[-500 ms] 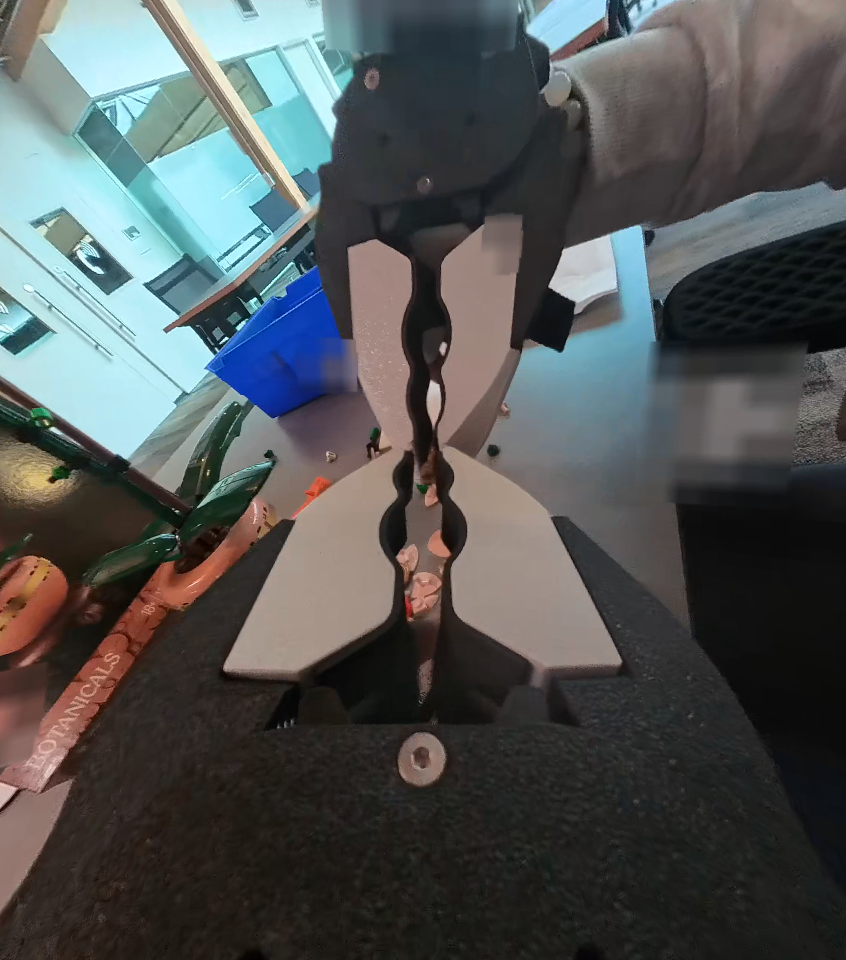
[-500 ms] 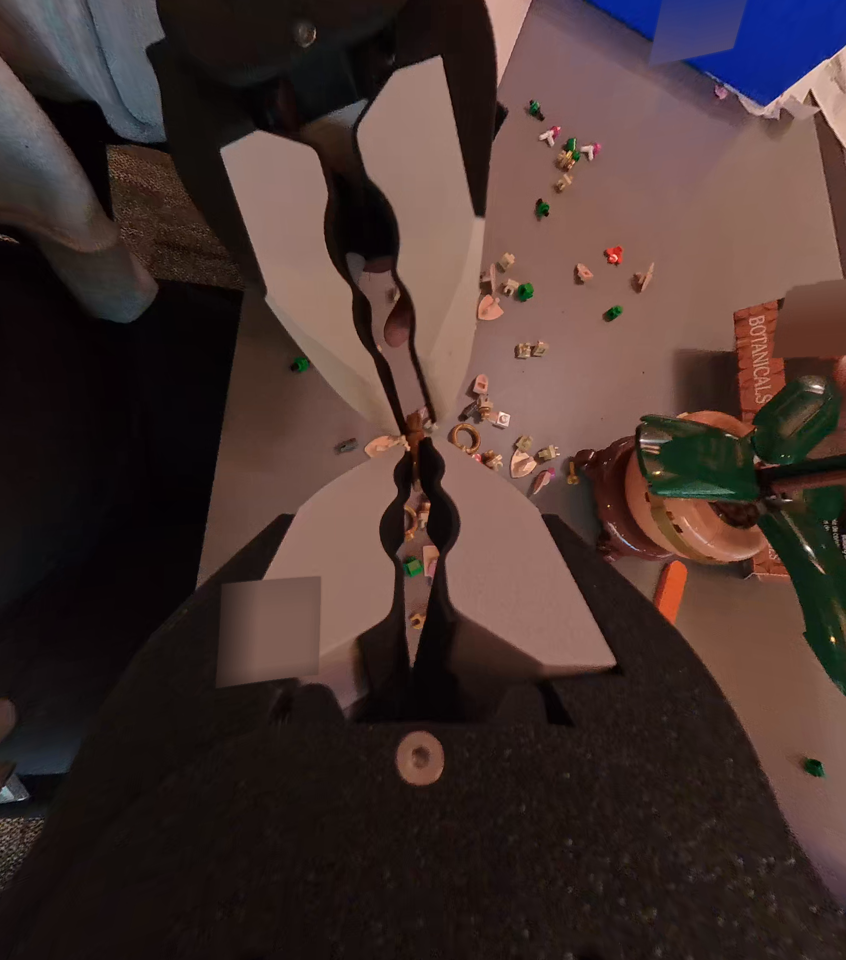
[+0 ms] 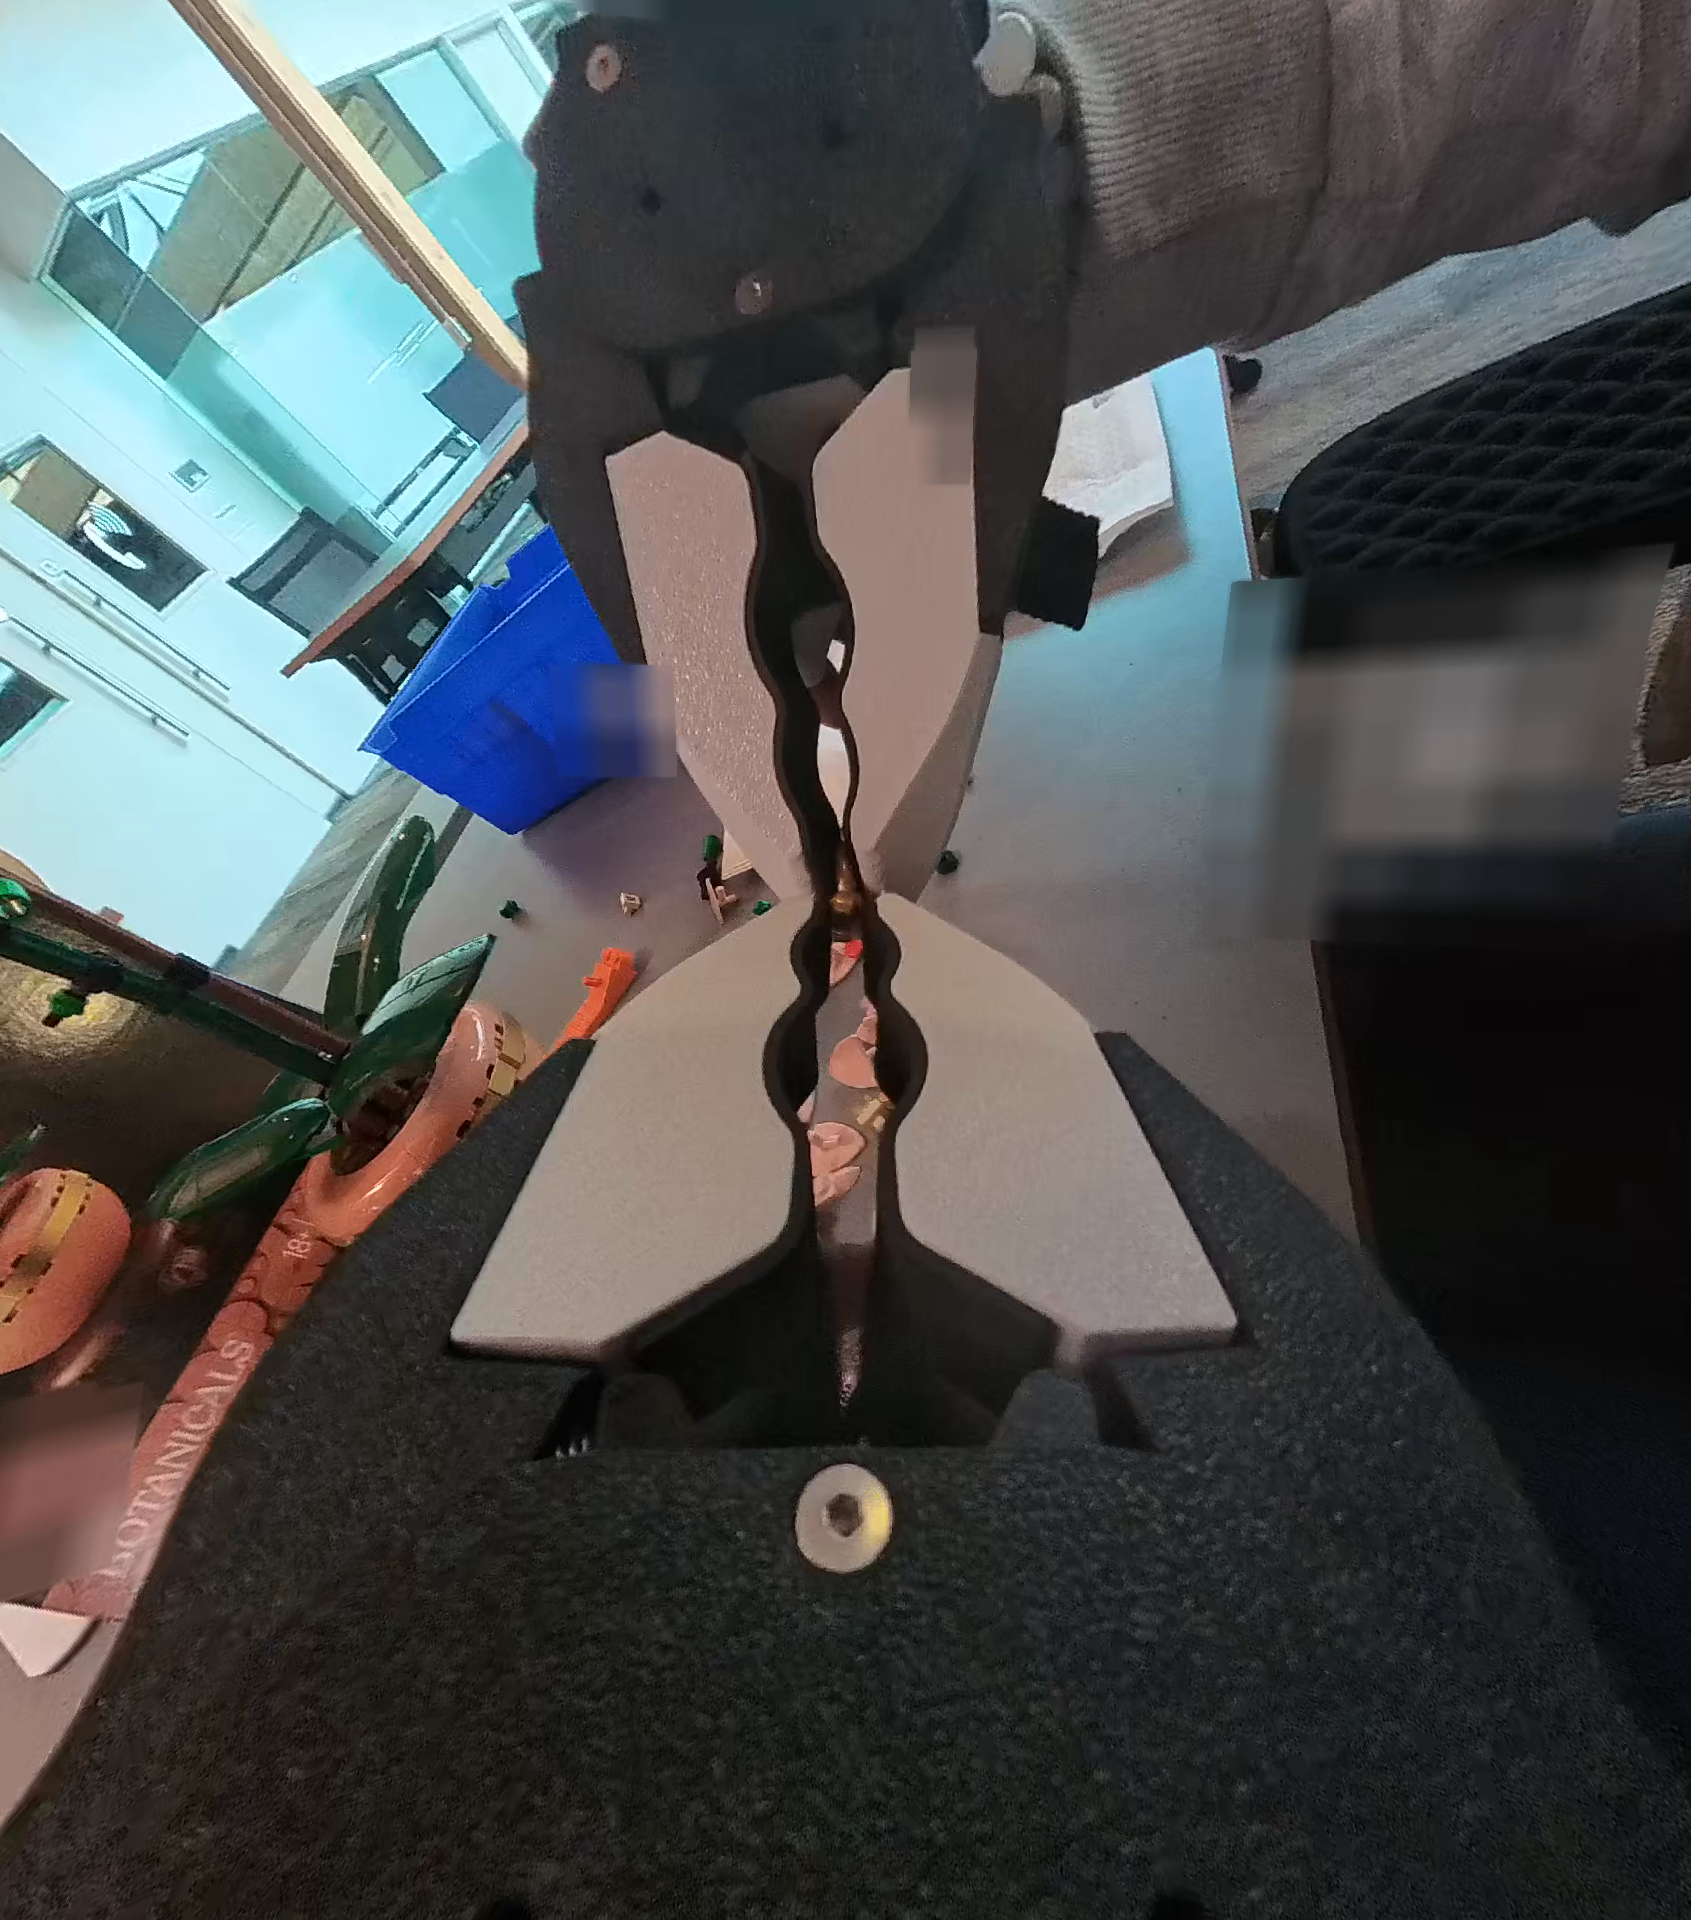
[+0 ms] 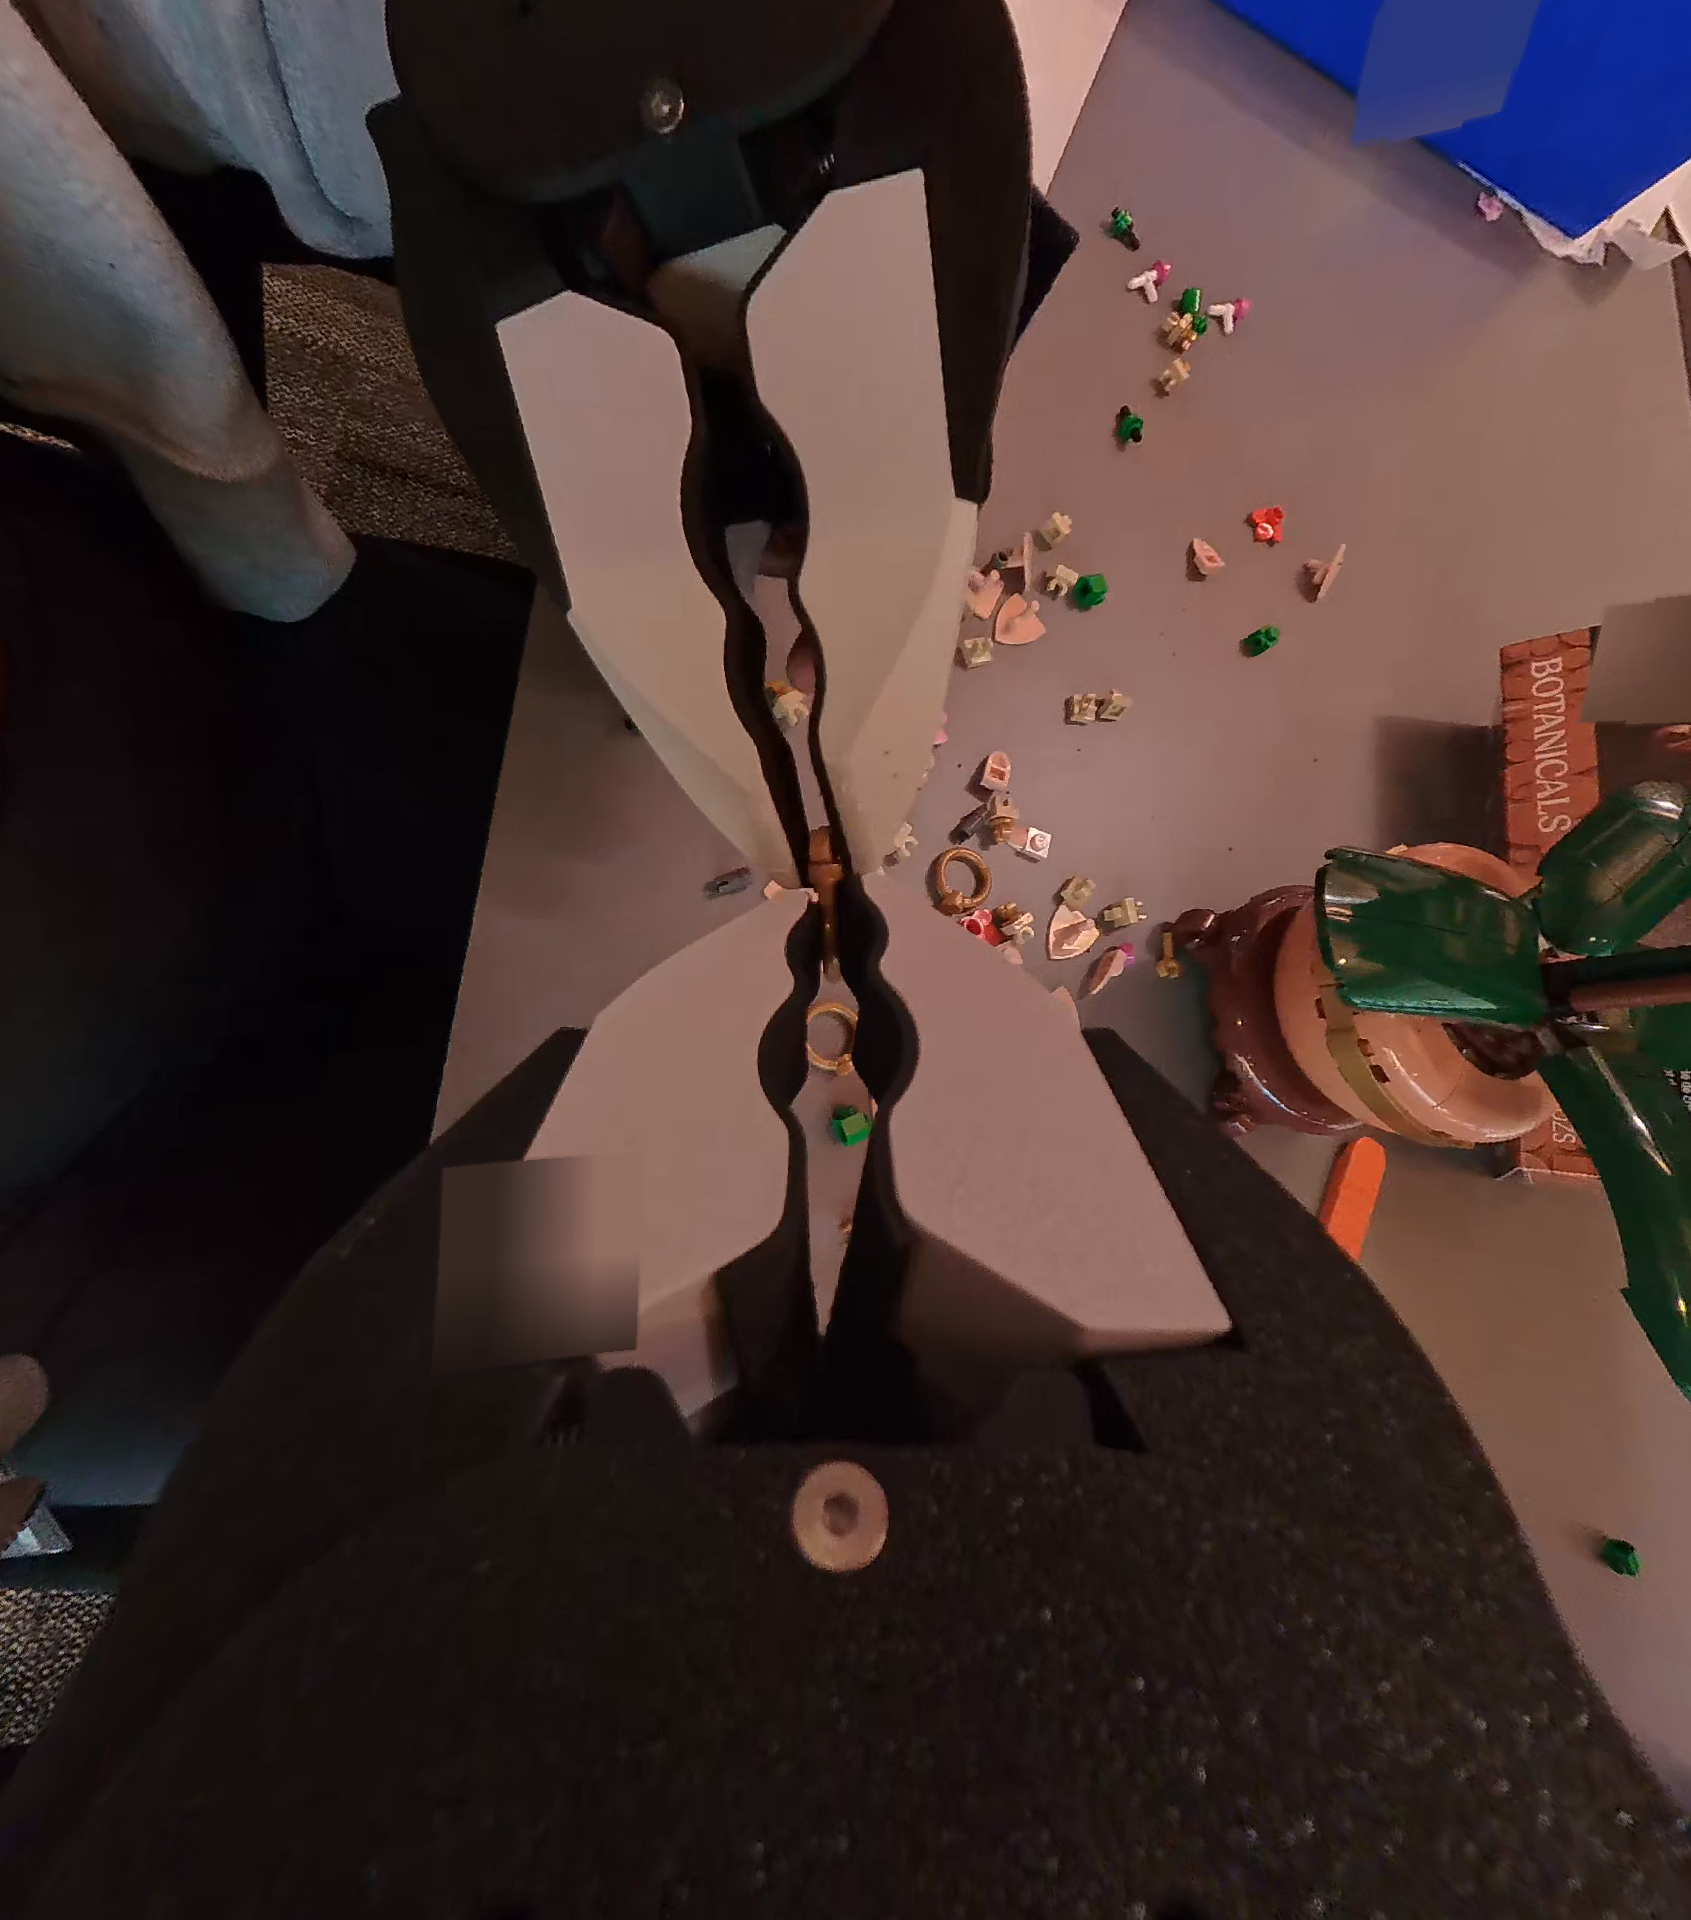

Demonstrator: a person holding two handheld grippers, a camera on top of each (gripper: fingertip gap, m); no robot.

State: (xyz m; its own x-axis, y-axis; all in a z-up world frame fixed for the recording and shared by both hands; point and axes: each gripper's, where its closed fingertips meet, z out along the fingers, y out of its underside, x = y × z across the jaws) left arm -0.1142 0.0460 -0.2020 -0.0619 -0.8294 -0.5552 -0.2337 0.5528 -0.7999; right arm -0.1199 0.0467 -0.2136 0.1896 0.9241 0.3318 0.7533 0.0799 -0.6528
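My two grippers meet tip to tip above the grey table (image 4: 1236,779). In the right wrist view my right gripper (image 4: 825,920) is shut on the lower end of a small gold piece (image 4: 825,883). The left gripper (image 4: 815,857) comes down from the top of that view, shut on the piece's upper knob. The left wrist view shows the same: my left gripper (image 3: 841,920) is shut on the gold piece (image 3: 841,891), and the right gripper (image 3: 839,857) is shut on it from above. A sleeved arm (image 3: 1340,156) holds the right gripper.
Several small loose bricks (image 4: 1028,623), a gold ring (image 4: 960,881), a second ring (image 4: 830,1039) and a green stud (image 4: 851,1125) lie on the table. To the right stand a brick-built potted plant (image 4: 1381,1018) and its box (image 4: 1547,748), with an orange tool (image 4: 1350,1195) nearby. A blue bin (image 3: 498,707) is at the back. The tips of both grippers are at nearly the same place.
Both grippers stay shut, tip to tip. The left gripper has turned slightly more upright in the right wrist view. The gold piece shows more clearly between the tips.
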